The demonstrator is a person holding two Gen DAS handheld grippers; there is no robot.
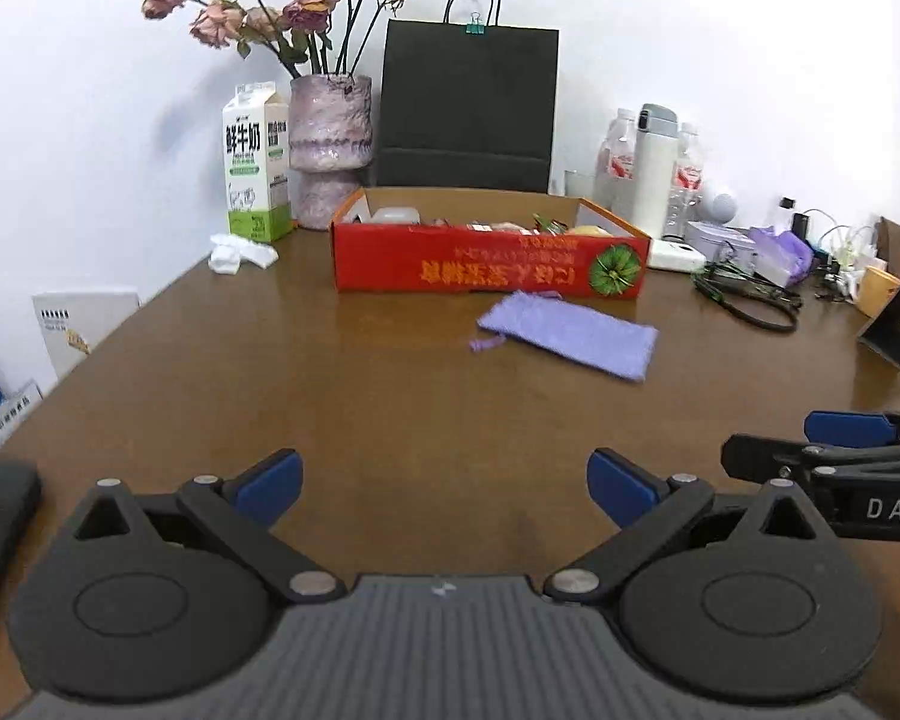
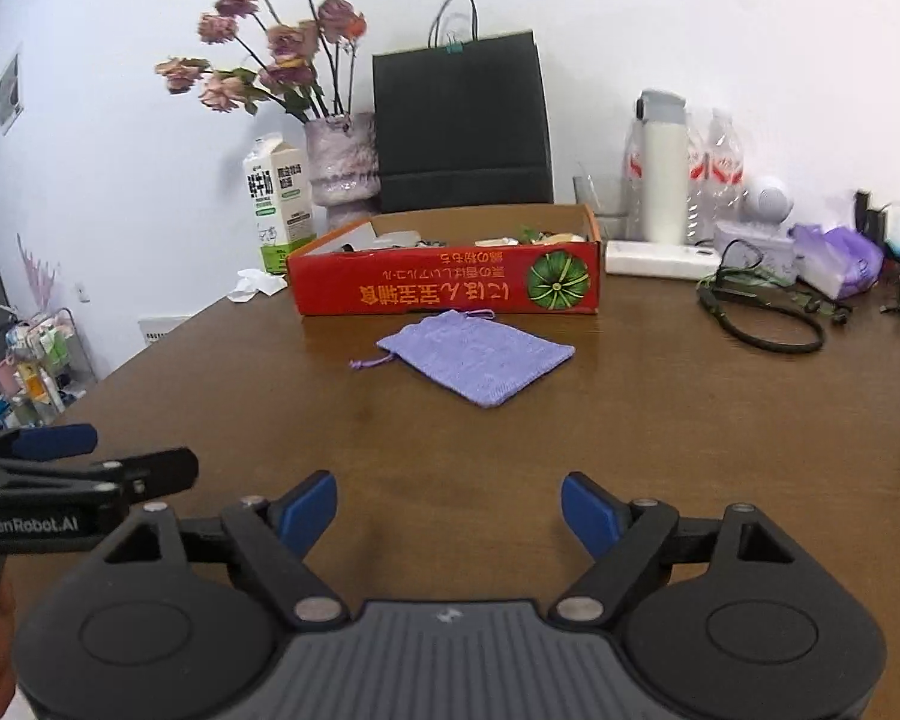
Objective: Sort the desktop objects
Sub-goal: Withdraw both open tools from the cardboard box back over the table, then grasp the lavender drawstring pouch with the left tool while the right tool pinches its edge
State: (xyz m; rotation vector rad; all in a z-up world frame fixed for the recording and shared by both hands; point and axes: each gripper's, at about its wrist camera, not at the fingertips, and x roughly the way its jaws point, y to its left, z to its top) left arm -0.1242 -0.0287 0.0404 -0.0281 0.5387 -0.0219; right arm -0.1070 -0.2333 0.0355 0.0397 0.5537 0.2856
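Note:
A flat purple drawstring pouch [image 1: 570, 333] [image 2: 480, 354] lies on the brown table just in front of a red cardboard box [image 1: 486, 261] [image 2: 444, 282] that holds several small items. My left gripper [image 1: 444, 489] hangs over the near part of the table, jaws wide open and empty. Beside it, my right gripper [image 2: 449, 513] is also open with nothing between its blue pads, and it shows from the side in the left wrist view [image 1: 822, 444]. Both grippers are well short of the pouch. The left gripper appears at the left edge of the right wrist view [image 2: 90, 456].
Behind the box stand a milk carton [image 1: 255, 162], a vase of dried roses [image 1: 330, 138] and a black paper bag [image 1: 468, 108]. Bottles, a white flask [image 1: 654, 171], tissues and black cables [image 1: 750, 297] crowd the right side. Crumpled white paper [image 1: 240, 252] lies far left.

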